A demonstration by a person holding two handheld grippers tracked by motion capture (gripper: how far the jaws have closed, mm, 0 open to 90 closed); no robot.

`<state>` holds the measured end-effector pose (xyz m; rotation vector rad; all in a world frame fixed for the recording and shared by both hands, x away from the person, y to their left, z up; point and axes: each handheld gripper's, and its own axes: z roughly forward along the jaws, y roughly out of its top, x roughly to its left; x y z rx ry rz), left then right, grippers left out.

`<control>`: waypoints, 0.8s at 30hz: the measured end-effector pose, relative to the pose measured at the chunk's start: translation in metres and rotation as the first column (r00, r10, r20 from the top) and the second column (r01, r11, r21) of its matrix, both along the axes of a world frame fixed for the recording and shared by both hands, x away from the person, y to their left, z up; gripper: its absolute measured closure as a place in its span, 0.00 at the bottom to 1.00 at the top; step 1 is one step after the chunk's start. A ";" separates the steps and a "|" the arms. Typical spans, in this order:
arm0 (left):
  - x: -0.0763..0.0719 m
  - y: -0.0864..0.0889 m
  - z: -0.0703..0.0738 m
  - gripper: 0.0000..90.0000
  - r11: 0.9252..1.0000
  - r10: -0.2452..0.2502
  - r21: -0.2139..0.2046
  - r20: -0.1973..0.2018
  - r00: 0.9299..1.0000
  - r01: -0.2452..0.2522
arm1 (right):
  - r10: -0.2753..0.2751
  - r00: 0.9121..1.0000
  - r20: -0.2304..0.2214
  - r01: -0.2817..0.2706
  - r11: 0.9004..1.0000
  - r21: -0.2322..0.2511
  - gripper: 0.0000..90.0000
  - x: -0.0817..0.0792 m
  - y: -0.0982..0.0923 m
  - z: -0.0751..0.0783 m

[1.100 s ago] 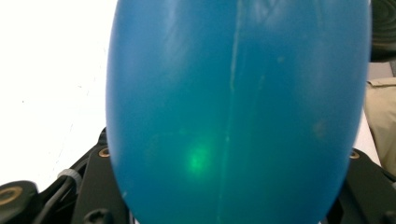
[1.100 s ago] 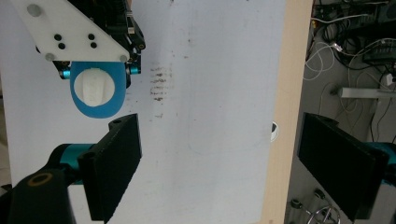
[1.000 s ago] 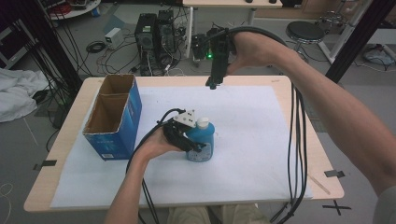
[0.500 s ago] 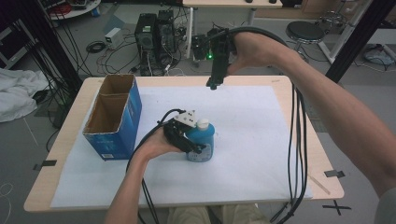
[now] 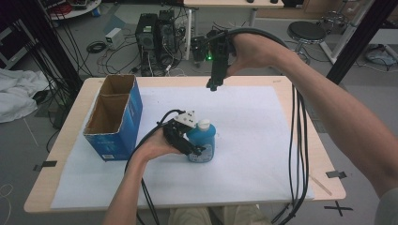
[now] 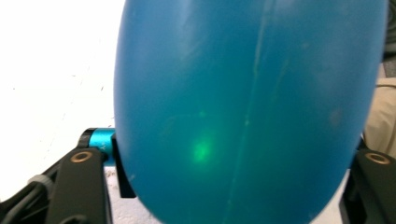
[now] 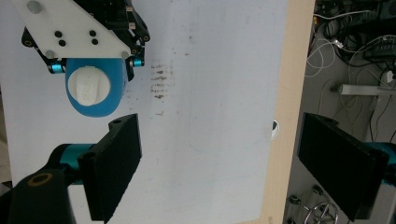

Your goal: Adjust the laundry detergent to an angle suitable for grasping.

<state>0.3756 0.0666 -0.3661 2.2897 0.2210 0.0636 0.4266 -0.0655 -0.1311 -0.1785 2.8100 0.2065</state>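
Pale wooden table (image 5: 324,180) under a white sheet (image 5: 253,126), brownish smudges (image 7: 161,81) on the sheet. Beyond the far edge, two dark computer towers (image 5: 155,30) among loose floor cables (image 5: 101,47). Round black stool (image 5: 306,32) at far right. Crumpled white cloth (image 5: 16,98) at left. Black tape cross (image 5: 339,206) on the floor.

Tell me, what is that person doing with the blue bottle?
A person works at a table covered with white paper, a gripping tool in each hand. The left tool is clamped around a blue bottle with a white cap, which stands upright on the paper. The right tool is held up in the air over the far side of the table, its jaws wide open with nothing in them. An open blue cardboard box stands to the left of the bottle.
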 end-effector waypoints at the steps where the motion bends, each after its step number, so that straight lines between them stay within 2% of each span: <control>1: 0.000 0.000 0.000 0.34 1.000 0.002 0.001 -0.001 1.000 -0.002 | -0.001 1.000 0.000 0.001 1.000 0.000 0.14 0.000 0.000 0.000; 14: -0.003 0.005 0.009 0.27 0.999 0.021 0.041 0.002 1.000 -0.021 | -0.004 1.000 0.003 0.004 1.000 0.001 0.14 0.000 -0.001 -0.001; 18: -0.004 0.007 0.015 0.27 0.998 0.018 0.064 0.009 1.000 -0.018 | -0.004 1.000 0.002 0.004 1.000 0.001 0.14 0.000 -0.001 -0.001; 24: -0.007 0.009 0.023 0.21 0.993 0.028 0.114 0.038 0.999 -0.032 | -0.004 1.000 0.004 0.004 1.000 0.002 0.14 -0.001 -0.001 0.000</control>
